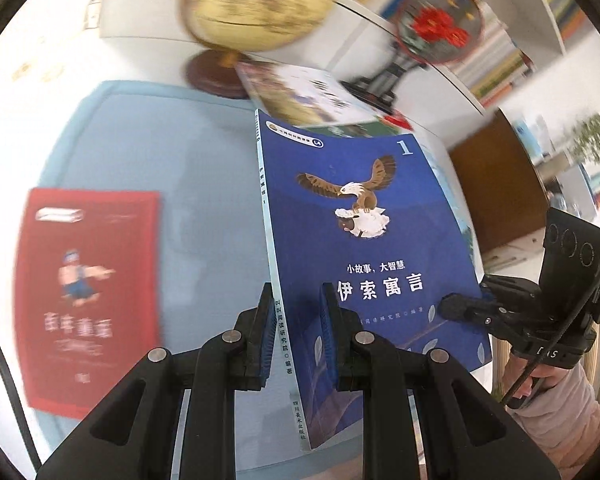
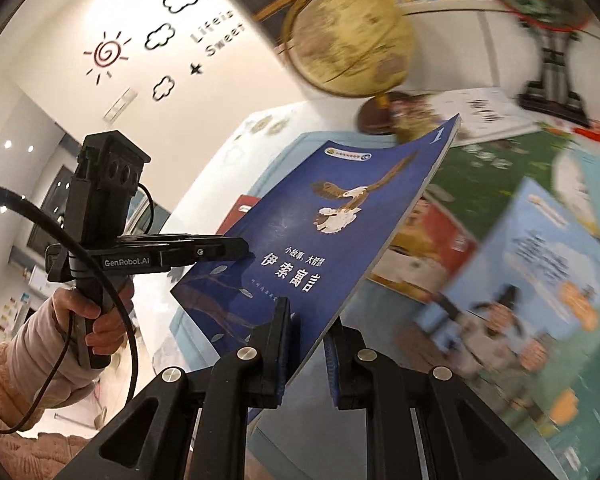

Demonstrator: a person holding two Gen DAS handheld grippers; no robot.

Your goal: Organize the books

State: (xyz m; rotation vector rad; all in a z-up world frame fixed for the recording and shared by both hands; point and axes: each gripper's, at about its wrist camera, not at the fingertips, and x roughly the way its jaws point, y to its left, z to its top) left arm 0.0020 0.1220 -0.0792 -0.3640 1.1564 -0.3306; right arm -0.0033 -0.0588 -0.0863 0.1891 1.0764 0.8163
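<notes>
blue paperback book with an eagle and a sheep on its cover (image 1: 364, 248) hangs in the air above the pale blue table mat (image 1: 112, 140), carried by both tongs at once. left gripper (image 1: 296, 332) is clenched on the spine edge near the bottom corner, pads flat on both covers. right gripper (image 2: 306, 344) is clamped on the opposite long edge (its black fingers show at the cover's right side in the left view). a hand in a pink quilted sleeve (image 2: 88, 320) grips the left handle. red book (image 1: 88, 296) lies flat on the mat, well apart. yellowish globe on a brown base (image 1: 256, 0) stands behind, and more picture books (image 2: 520, 280) lie blurred under the raised one.
</notes>
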